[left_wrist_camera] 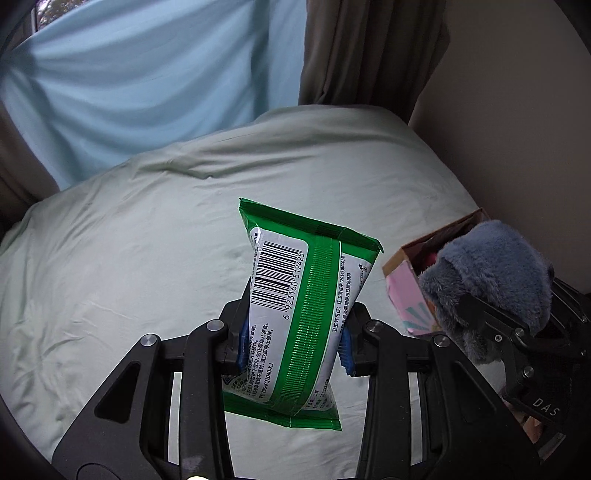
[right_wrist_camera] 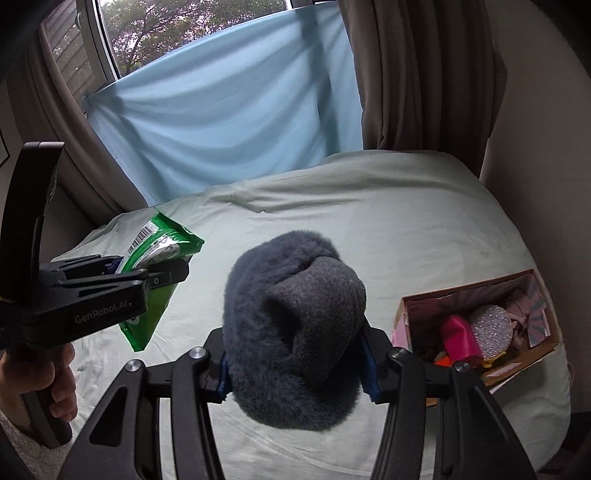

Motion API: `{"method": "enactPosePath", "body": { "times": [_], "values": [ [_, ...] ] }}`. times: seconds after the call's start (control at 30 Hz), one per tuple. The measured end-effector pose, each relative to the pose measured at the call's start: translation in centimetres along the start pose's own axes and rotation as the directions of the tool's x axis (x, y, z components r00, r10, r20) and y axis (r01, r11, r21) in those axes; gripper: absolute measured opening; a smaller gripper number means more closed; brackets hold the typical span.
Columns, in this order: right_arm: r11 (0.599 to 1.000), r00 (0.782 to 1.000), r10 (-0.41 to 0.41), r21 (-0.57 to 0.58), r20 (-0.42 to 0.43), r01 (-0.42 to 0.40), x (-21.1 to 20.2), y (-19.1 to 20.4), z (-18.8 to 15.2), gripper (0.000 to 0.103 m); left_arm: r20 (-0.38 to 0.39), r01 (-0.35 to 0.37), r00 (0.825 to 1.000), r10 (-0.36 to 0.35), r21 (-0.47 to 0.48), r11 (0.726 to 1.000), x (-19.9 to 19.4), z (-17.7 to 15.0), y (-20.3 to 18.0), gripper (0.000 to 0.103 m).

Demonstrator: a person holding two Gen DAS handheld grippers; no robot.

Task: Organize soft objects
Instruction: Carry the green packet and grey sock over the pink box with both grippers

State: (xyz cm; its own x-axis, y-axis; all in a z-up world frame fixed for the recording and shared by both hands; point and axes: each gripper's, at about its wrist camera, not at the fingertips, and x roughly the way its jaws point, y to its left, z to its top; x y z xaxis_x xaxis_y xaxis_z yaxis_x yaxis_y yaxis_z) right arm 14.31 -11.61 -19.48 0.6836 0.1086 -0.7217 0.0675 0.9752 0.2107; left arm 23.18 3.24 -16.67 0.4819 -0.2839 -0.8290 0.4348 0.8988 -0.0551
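left gripper (left_wrist_camera: pixel 291 341): clamped on green wipes pack (left_wrist_camera: pixel 295 295), held above bed (left_wrist_camera: pixel 129 258)
right gripper (right_wrist_camera: pixel 295 365): squeezing grey plush (right_wrist_camera: pixel 291 306), also aloft
box (right_wrist_camera: pixel 532 349): far right; lower plush in first, release gently

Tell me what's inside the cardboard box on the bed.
The box holds a pink container, a glittery round thing and pinkish fabric; anything beneath them is covered.

Soft daylight from the window (right_wrist_camera: pixel 147 33); sharp frames, fisheye-bent, dark corners.
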Motion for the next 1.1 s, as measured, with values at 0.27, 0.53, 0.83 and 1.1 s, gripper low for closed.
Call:
{"method": "enactPosePath", "body": {
  "times": [0.27,0.53,0.83,1.1],
  "values": [
    [1.0,1.0,-0.002,-0.031,-0.001,0.002,-5.7,-6.9,0.2,0.049,0.029,0.023,0.999,-0.021,-0.064,0.998,-1.7,-0.9,-9.9,0.033],
    [0.999,1.0,-0.015,-0.035,-0.003,0.015,-7.7,-16.5,0.1,0.049,-0.002,0.045,0.999,-0.046,-0.141,0.989,1.3,-1.2,-19.5,0.033],
    [0.999,0.997,-0.025,-0.03,-0.078,0.022,-6.2,-26.4,0.0,0.049,-0.077,0.017,0.996,-0.036,-0.237,0.971,7.4,-1.0,-26.0,0.033],
    [1.0,0.989,-0.02,0.001,-0.147,0.021,-1.4,-32.7,1.2,0.049,-0.156,-0.047,0.988,0.0,-0.298,0.953,13.3,-0.6,-28.0,0.033]
  ]
}}
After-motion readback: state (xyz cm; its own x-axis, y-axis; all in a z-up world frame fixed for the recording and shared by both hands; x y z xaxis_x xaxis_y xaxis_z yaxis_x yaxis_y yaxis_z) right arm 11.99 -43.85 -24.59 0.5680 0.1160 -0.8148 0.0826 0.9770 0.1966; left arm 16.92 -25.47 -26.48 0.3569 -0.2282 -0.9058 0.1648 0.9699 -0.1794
